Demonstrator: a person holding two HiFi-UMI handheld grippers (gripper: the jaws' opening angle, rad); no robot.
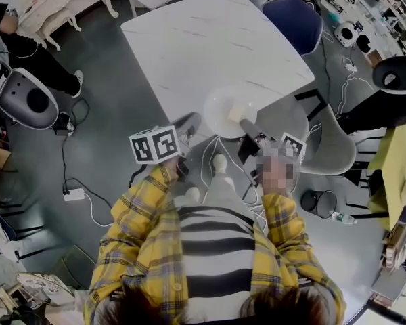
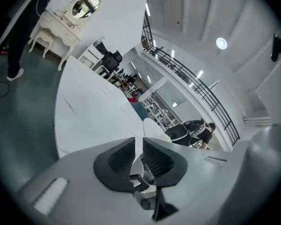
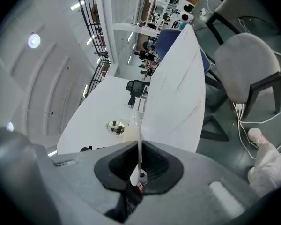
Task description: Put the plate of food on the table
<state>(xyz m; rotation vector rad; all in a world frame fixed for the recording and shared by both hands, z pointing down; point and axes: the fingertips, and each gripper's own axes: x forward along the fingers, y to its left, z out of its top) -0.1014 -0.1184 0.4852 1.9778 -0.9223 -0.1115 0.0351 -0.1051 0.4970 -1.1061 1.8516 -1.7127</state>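
Since plate [image 1: 223, 114] carried food [image 1: 241, 110], left hand-held gripper [image 2: 139, 143] and right hand-held gripper [image 3: 139, 149] clamped on opposite rims, holding it level at worktop [image 1: 210, 39] edge

The left tongs [image 2: 139, 144] pinch the rim of a white plate [image 2: 153, 129], pale table [image 2: 89, 111] stretching beyond

The plate [image 1: 223, 107] is plain white, the table [image 1: 210, 39] white with faint grey veins, the floor [image 1: 115, 107] dark grey, the marker cube [image 1: 154, 145] black-and-white squares, the sleeves [image 1: 145, 229] yellow plaid, the top [image 1: 213, 249] black-and-white striped, the upper-right chair [image 1: 294, 19] blue.
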